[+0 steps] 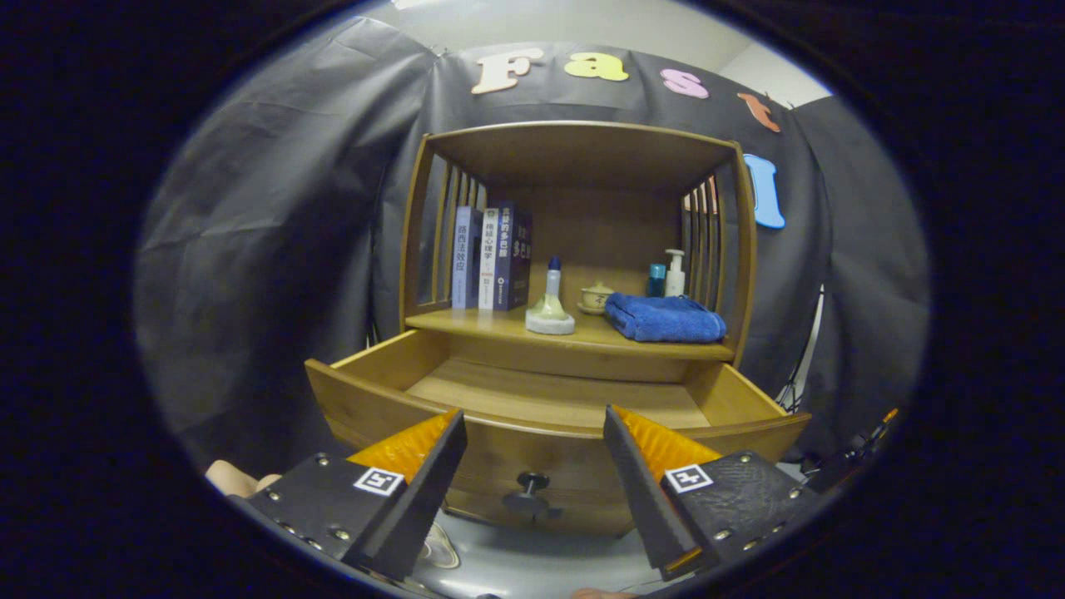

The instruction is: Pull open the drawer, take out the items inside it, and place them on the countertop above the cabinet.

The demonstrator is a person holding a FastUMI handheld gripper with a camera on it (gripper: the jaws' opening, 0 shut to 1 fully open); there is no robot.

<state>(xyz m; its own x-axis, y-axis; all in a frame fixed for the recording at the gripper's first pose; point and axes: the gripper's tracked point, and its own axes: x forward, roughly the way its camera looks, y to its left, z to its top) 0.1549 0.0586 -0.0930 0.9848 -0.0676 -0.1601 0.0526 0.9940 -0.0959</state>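
Gripper [532,466] wide, holding nothing, fingers apart either side of knob [530,491]; drawer [549,399] pulled open at 12 o'clock just beyond fingertips, long axis crosswise to fingers; visible drawer floor bare, near part hidden by front panel; countertop [582,333] further at 12 carries books [492,259], bottle [551,301], cup [596,297], towel [664,318]; judgement: front panel stands between gripper and any reach inside.

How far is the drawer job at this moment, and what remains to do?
Done: the drawer is pulled open, and the part of its floor in view looks bare. A bottle and a blue towel lie on the countertop. In hand: nothing; the hand-held gripper is open above the knob. Left: apparently nothing, though the drawer's front corners are hidden.
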